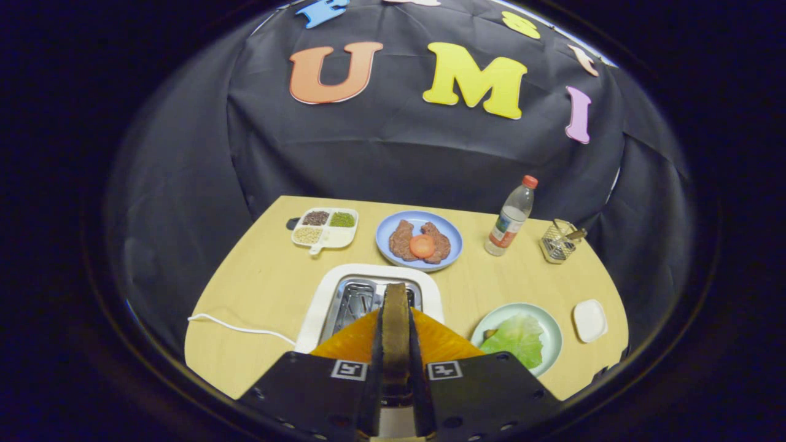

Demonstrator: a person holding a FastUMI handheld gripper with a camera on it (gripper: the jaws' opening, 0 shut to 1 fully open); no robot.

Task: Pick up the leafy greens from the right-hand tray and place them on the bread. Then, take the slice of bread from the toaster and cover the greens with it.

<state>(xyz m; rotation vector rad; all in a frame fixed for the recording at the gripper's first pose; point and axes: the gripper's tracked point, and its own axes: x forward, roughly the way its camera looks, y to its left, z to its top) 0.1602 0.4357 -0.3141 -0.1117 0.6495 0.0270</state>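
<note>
Now my gripper [396,334] holds the bread slice [395,325] edge-on, jaws clenched on both faces, directly above the toaster [319,310]. I would lift straight up, then carry it right to the leafy greens [519,339] on the green plate [549,325].

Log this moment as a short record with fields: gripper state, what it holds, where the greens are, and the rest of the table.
gripper: hand-held gripper shut on the brown slice of bread, held on edge above the white toaster
greens: pale green leaf lying on the light green plate, beside the toaster
meat: blue plate with brown patties and an orange-red slice, beyond the toaster
other: white divided tray of grains, clear plastic bottle with red cap, wire basket, small white dish
surface: light wooden table
</note>
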